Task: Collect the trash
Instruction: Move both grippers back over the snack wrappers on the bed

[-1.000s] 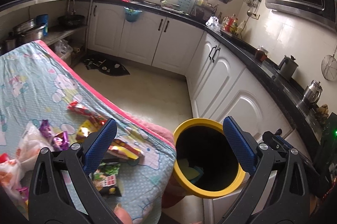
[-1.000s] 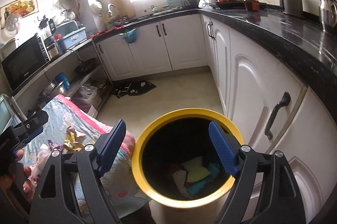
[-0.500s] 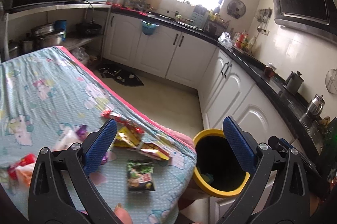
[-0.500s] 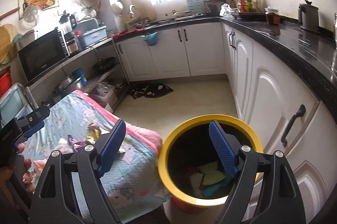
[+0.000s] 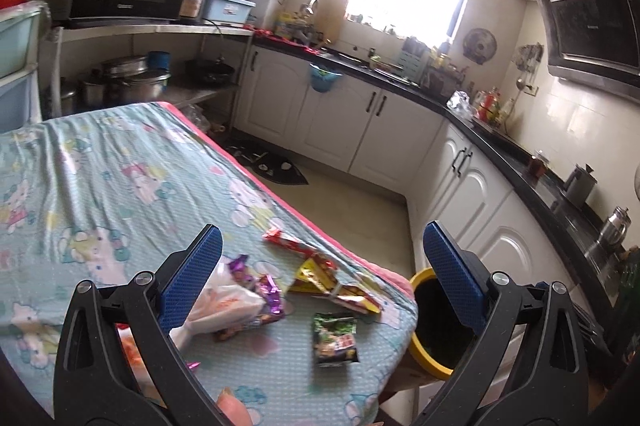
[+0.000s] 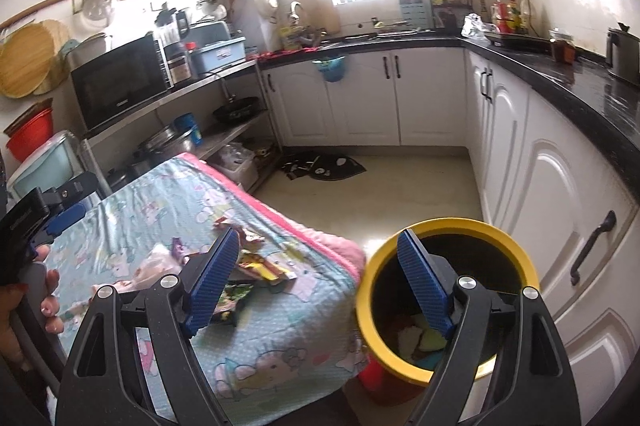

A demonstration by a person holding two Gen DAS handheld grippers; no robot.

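Several wrappers lie on the cartoon-print tablecloth [image 5: 100,185]: a green and black packet [image 5: 334,338], a yellow and red wrapper [image 5: 330,282], a red stick wrapper [image 5: 288,240], purple foil wrappers [image 5: 260,282] and a white plastic bag [image 5: 218,306]. The yellow-rimmed trash bin [image 6: 444,290] stands by the table's corner with trash inside. It also shows in the left wrist view [image 5: 436,322]. My left gripper [image 5: 322,278] is open and empty above the wrappers. My right gripper [image 6: 318,282] is open and empty, between the table edge and the bin.
White kitchen cabinets [image 6: 560,205] under a black counter [image 6: 580,85] run along the right. A dark mat [image 6: 324,165] lies on the tiled floor. Shelves with a microwave [image 6: 120,81] and pots stand behind the table.
Both grippers have drawn back and swung left, away from the bin and toward the table. More of the tablecloth and the wrappers is in view. Both stay open.
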